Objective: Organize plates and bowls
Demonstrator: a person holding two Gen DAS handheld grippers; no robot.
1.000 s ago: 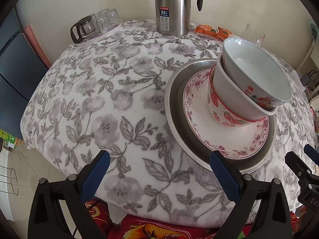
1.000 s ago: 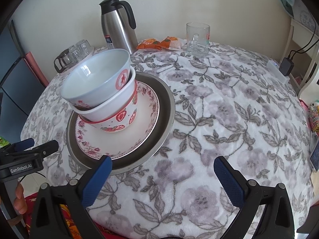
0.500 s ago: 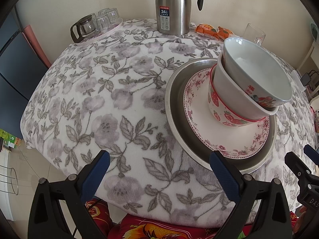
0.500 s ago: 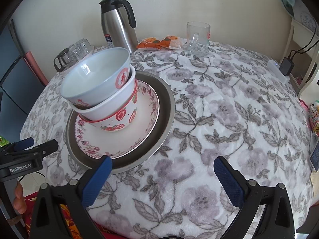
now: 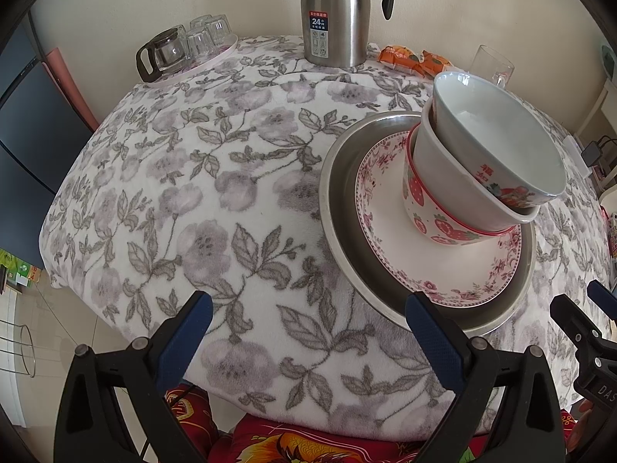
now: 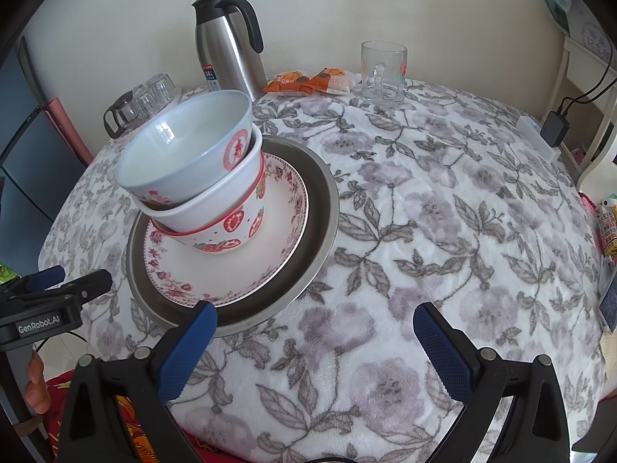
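Observation:
A steel plate [image 5: 343, 231] [image 6: 320, 208] lies on the floral tablecloth with a pink-flowered plate [image 5: 389, 239] [image 6: 285, 247] on it. On that plate stand three nested bowls, tilted: a strawberry bowl [image 5: 424, 212] [image 6: 239, 227], a plain white bowl [image 5: 443, 177] [image 6: 216, 200] and a pale blue bowl [image 5: 501, 142] [image 6: 185, 150] on top. My left gripper [image 5: 308, 332] is open and empty at the table's near edge, left of the stack. My right gripper [image 6: 314, 343] is open and empty, right of the stack.
A steel thermos jug [image 5: 335, 11] [image 6: 227, 46] stands at the back. A tray with a glass pot and small glasses [image 5: 185, 50] [image 6: 142, 100] is back left. Orange snack packets [image 6: 308, 81] and a glass mug [image 6: 383, 73] are back right. A charger [image 6: 555, 127] lies at the right edge.

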